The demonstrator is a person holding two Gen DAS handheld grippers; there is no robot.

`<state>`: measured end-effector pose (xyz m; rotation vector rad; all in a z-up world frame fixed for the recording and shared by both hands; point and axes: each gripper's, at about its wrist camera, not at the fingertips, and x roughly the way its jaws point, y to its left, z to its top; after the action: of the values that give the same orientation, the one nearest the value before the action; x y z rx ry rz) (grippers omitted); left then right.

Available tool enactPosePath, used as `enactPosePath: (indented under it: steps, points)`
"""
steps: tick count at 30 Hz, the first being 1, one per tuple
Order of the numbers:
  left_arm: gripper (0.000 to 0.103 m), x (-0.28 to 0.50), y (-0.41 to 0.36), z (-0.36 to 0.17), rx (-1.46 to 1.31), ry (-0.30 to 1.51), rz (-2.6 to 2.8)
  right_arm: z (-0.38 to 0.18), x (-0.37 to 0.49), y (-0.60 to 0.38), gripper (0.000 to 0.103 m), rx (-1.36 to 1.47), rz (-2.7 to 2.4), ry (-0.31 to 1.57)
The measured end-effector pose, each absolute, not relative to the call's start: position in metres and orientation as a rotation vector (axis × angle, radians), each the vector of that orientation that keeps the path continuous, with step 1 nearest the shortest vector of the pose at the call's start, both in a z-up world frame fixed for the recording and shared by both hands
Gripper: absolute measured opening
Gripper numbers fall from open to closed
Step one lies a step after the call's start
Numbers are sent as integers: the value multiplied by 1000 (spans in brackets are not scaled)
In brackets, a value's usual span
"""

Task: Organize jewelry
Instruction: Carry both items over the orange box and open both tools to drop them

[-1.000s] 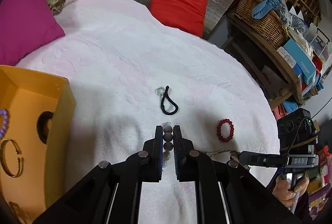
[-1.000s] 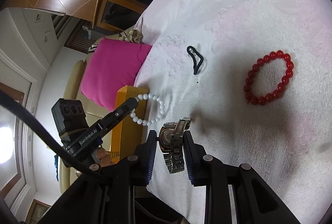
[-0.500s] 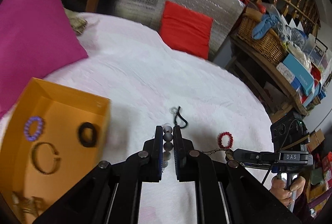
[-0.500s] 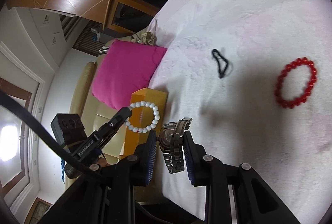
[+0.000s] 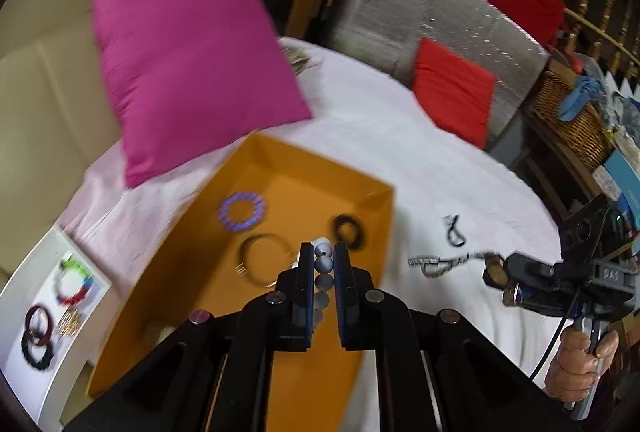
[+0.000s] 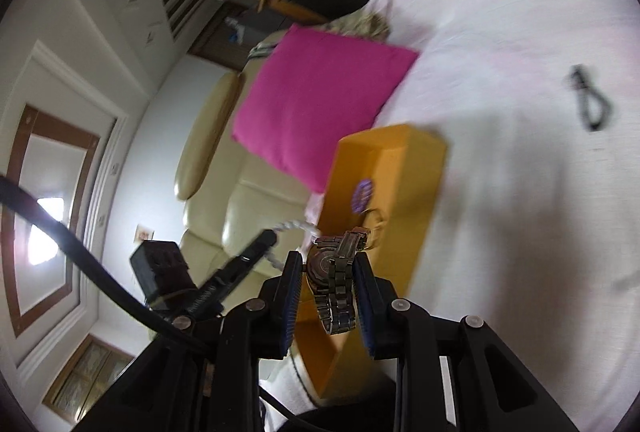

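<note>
My left gripper [image 5: 322,260] is shut on a white bead bracelet [image 5: 323,265] and holds it over the open orange box [image 5: 384,228]. The box holds a purple bead bracelet [image 5: 241,211], a gold bangle [image 5: 260,260] and a black ring [image 5: 349,231]. My right gripper [image 6: 329,272] is shut on a metal wristwatch [image 6: 334,284] near the box's edge [image 6: 416,191]; it also shows in the left wrist view [image 5: 516,278] with the watch band [image 5: 444,264] hanging. A black cord loop [image 5: 454,232] lies on the white cloth.
A magenta pillow [image 5: 188,71] leans behind the box. A red cushion [image 5: 452,87] lies at the far edge of the white cloth [image 5: 400,135]. A white tray [image 5: 96,288] with several bracelets sits at left. A wicker basket [image 5: 576,119] stands at right.
Both grippers have swung left toward the orange box. The white bracelet is now over the box's inside. The red bead bracelet has left both views.
</note>
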<state>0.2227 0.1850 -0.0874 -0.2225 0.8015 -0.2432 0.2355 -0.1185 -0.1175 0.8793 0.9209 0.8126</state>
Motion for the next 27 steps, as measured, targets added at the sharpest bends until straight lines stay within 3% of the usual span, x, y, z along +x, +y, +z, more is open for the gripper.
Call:
enactPosePath:
  steps: [21, 23, 25, 27]
  points:
    - [9, 230, 196, -147, -190, 950, -154, -155, 270, -7, 30, 805, 739, 1034]
    - [10, 226, 202, -145, -204, 957, -135, -155, 269, -5, 35, 802, 765, 1049]
    - [10, 222, 208, -140, -212, 948, -121, -152, 267, -9, 54, 819, 778, 1034]
    - [12, 218, 209, -134, -215, 932, -115, -148, 265, -21, 54, 844, 777, 997]
